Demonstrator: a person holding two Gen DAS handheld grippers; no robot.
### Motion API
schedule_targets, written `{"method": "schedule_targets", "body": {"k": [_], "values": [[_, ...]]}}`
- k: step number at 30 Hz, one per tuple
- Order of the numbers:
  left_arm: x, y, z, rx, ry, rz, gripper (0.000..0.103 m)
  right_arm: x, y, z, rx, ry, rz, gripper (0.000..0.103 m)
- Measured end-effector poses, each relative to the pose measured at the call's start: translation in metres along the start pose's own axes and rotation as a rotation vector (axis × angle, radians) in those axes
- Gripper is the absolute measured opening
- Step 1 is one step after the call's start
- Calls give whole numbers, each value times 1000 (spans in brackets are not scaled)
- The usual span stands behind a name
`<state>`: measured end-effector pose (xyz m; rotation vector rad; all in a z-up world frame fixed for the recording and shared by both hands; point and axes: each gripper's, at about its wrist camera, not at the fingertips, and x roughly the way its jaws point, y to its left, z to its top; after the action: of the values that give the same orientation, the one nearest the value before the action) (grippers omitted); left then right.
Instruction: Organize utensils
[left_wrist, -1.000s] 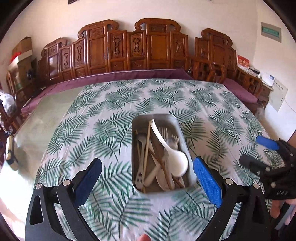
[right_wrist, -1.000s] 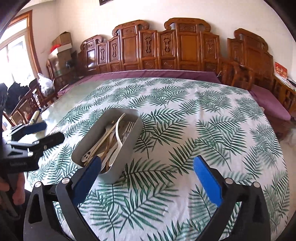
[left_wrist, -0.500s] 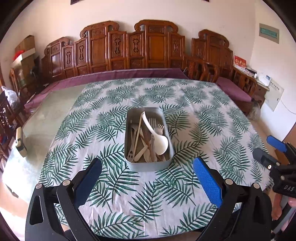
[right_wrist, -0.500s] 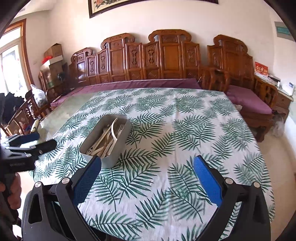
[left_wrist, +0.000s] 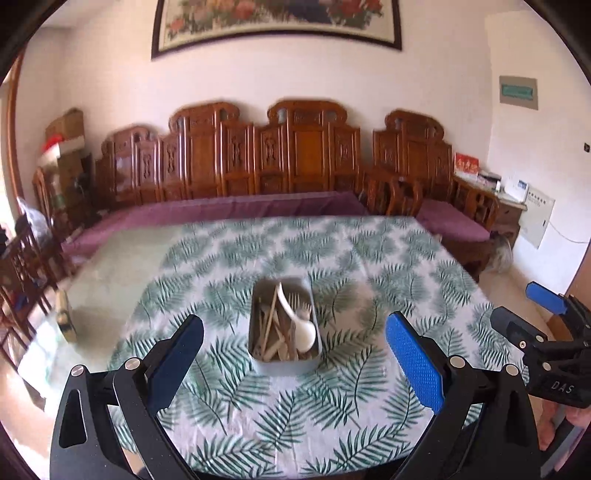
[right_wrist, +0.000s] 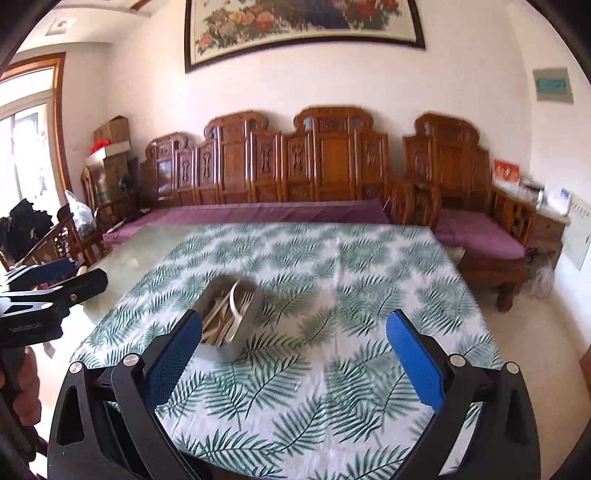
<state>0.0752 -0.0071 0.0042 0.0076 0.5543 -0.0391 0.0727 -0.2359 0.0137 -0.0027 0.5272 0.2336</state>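
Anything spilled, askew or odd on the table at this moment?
Nothing spilled. The grey rectangular metal tray sits flat on the leaf-print tablecloth, with the white ladle and the other utensils piled crisscross inside it. Both tongs, left and right, are open and empty, away from the tray.

Pale walls (right_wrist: 461, 85) carry a large framed flower painting (right_wrist: 303, 26). Below it runs a carved wooden bench (right_wrist: 314, 162) with purple cushions (right_wrist: 258, 214). A bright window (right_wrist: 26, 155) lights the left side, near stacked cardboard boxes (right_wrist: 110, 140). The floor (right_wrist: 546, 332) is pale tile.
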Motion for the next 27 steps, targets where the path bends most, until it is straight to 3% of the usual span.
{"method": "schedule_targets", "body": {"k": [5,10,27], "values": [[-31,-6,9,-5,-68,-2,95,-31,1,14,-5,-81,2,100],[-45,-6,11,-23,-81,-8,95,-52,3,18,-9,-136,-1,100],[-50,-7,7,-29,-82,-3,95,-57,2,19,2,-142,2,100]]}}
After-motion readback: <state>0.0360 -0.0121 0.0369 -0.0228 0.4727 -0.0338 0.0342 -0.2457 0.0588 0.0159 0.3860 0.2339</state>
